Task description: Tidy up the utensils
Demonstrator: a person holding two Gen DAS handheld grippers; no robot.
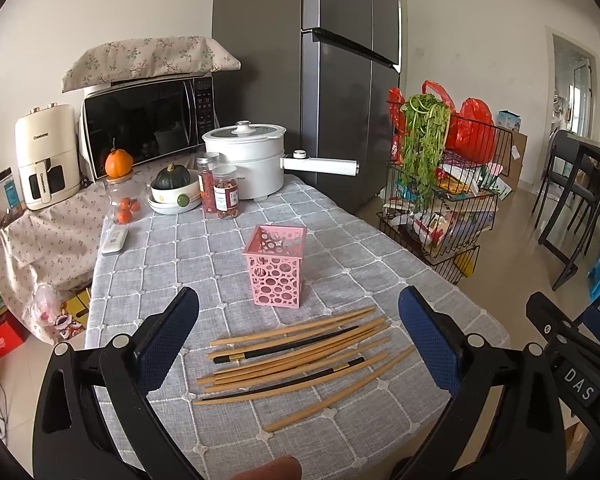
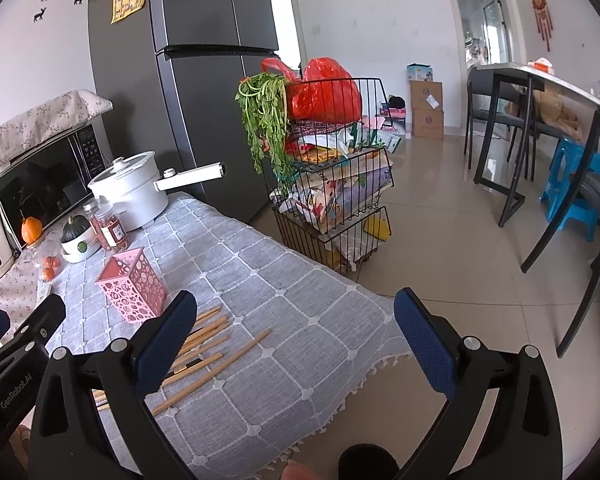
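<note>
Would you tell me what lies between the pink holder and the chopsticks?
Only bare grey tablecloth separates the pink holder from the chopsticks, seen in the left wrist view.

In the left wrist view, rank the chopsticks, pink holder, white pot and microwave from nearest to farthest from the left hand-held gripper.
1. Chopsticks, lying between the left hand-held gripper fingers.
2. Pink holder, just beyond.
3. White pot, table's far end.
4. Microwave, back left.

Grey checked table [image 1: 340, 240]; chopsticks [image 1: 300, 360]; pink holder [image 1: 276, 270]; pot [image 1: 252, 156].
</note>
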